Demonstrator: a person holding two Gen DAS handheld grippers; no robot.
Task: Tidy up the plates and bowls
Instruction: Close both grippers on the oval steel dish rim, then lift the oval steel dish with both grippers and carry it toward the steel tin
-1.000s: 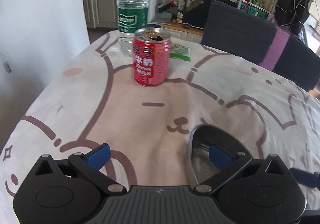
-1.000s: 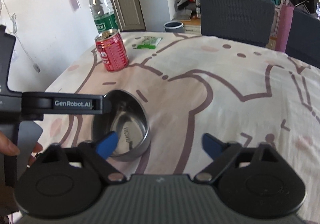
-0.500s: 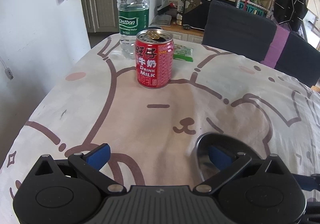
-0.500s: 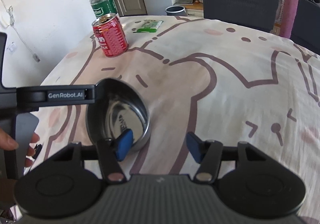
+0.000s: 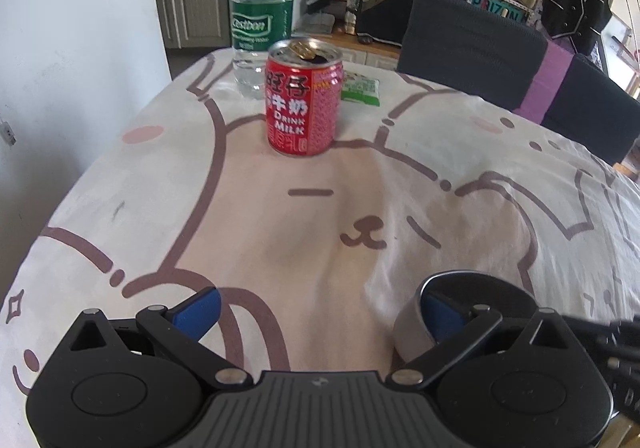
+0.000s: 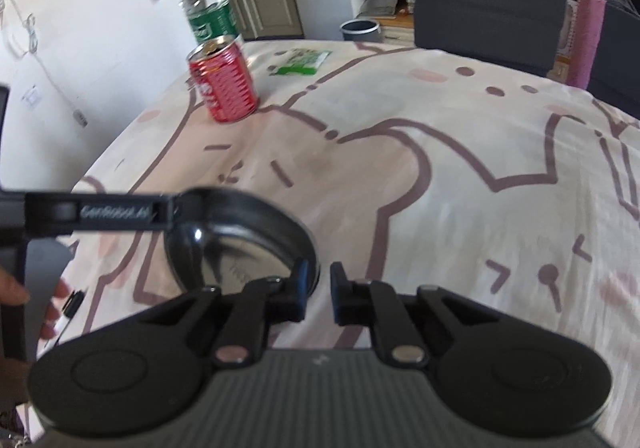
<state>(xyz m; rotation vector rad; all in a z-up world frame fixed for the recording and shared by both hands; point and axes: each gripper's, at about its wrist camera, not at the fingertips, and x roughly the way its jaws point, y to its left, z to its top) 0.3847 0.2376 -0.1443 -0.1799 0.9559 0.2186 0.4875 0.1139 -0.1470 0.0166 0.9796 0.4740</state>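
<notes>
Right claw [image 6: 318,284] jaws have just been closing, from wide apart a second ago to a narrow gap now; the near rim of the steel bowl [image 6: 240,236] sits between the blue pads, left pad inside the bowl, right pad outside. Whether the pads actually press the rim cannot be told; the frame is blurred there.

Bowl rests on the surface [image 6: 440,168], which is covered by a cloth printed with cartoon bears, near the front edge. Left claw [image 5: 320,312] jaws wide, nothing clamped; its right pad [image 5: 440,312] is inside the bowl [image 5: 412,328], left pad over bare cloth.

Right wrist view only: the left tool's arm across the bowl's far rim, lettered "GenRobot.AI" (smeared), a hand [image 6: 52,308] at the left edge, a pen [image 6: 70,308] lying beside it, and a round grey bin beyond the surface.

Left wrist view only: readable print. Red can [image 5: 304,100] says "DRINK MILK" under Chinese characters, top opened. Water bottle [image 5: 260,8] just behind the can, green label "Cestbon". Green packet [image 5: 360,88] beside the can. Dark chair [image 5: 472,48] behind; a sign past it reads partly "PRIZ".
</notes>
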